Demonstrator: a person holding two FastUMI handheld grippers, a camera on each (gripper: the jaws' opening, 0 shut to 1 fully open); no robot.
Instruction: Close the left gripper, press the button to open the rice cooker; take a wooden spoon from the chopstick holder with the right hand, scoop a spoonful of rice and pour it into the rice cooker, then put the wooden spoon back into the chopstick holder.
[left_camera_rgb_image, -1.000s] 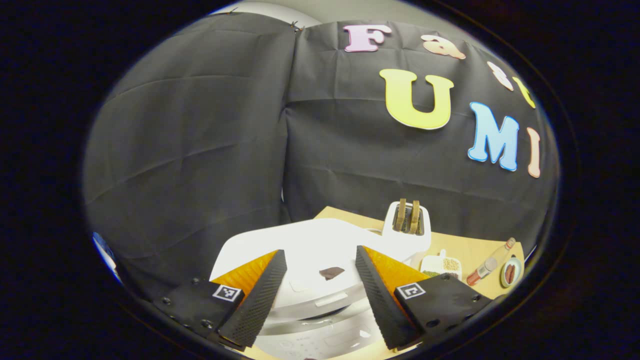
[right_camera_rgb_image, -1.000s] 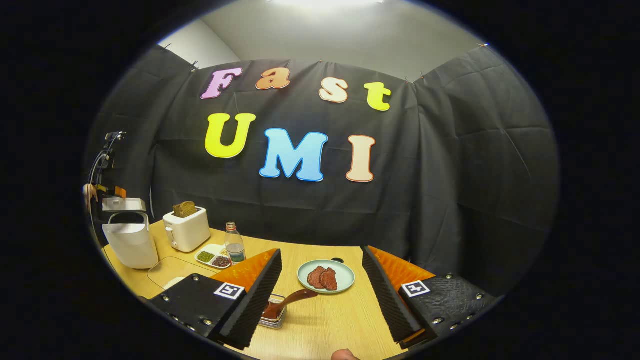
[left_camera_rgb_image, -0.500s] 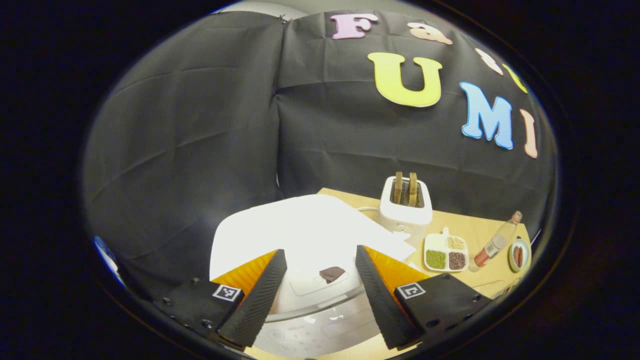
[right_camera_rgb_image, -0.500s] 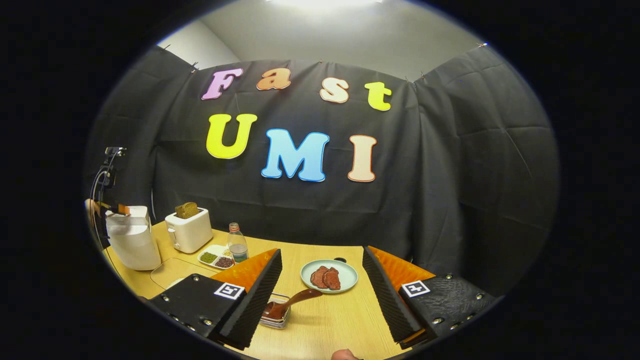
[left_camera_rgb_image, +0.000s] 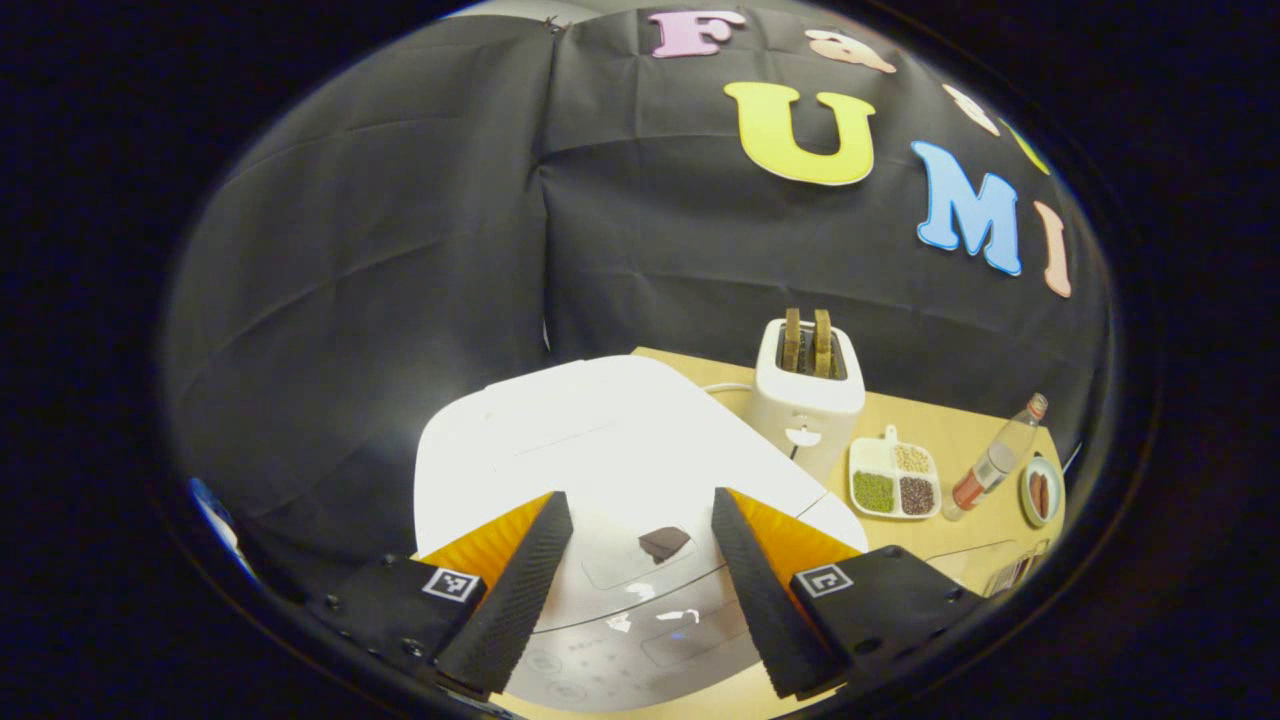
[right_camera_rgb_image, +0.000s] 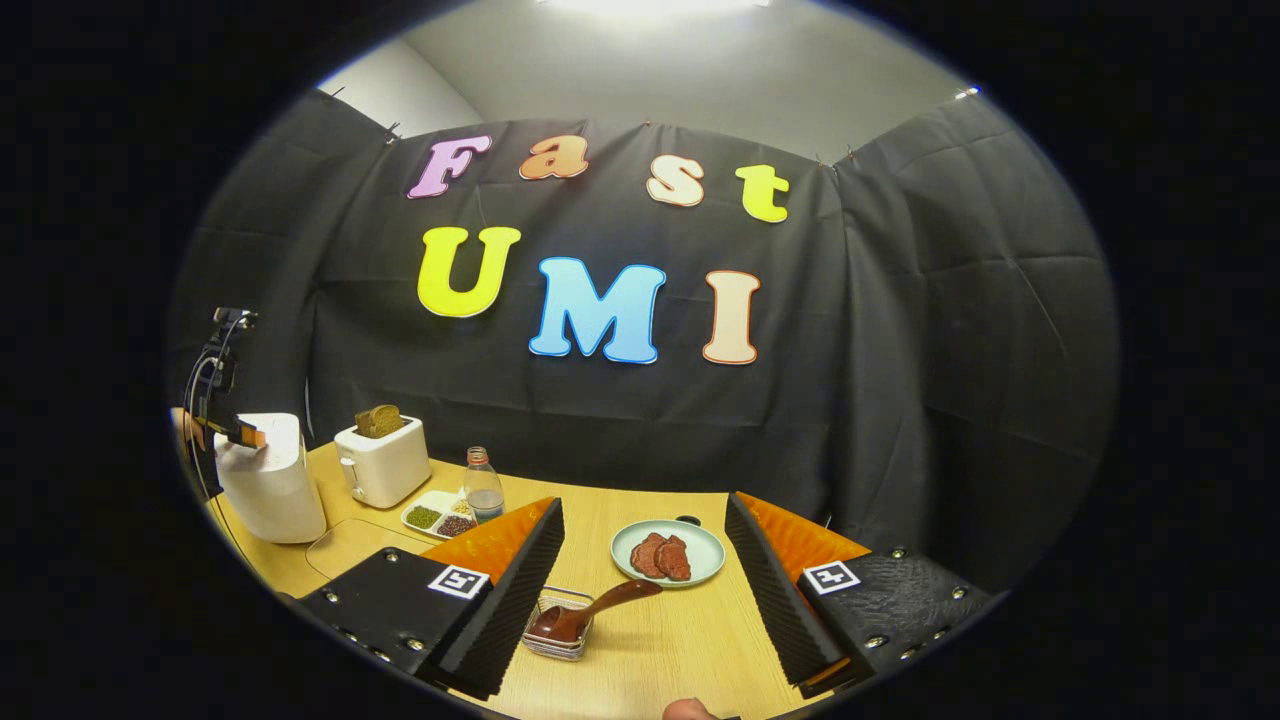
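The worktop (right_camera_rgb_image: 690, 640) lay bare around the spoon (right_camera_rgb_image: 590, 612), handle toward the plate (right_camera_rgb_image: 668, 551); both tools (left_camera_rgb_image: 632, 590) (right_camera_rgb_image: 645, 600) gaped wide.

Rice cooker (right_camera_rgb_image: 268, 480) at table's (right_camera_rgb_image: 660, 640) left end. Toaster (right_camera_rgb_image: 382, 460) just right of it, near the wall. Sectioned dish (right_camera_rgb_image: 440, 514) and bottle (right_camera_rgb_image: 484, 487) follow rightward. Plate (right_camera_rgb_image: 668, 552) sits mid-table; wooden spoon (right_camera_rgb_image: 590, 612) rests in a small container (right_camera_rgb_image: 560, 640) before it.

Toaster (left_camera_rgb_image: 806, 390); sectioned dish (left_camera_rgb_image: 893, 482); bottle (left_camera_rgb_image: 993, 460); plate (right_camera_rgb_image: 668, 552).
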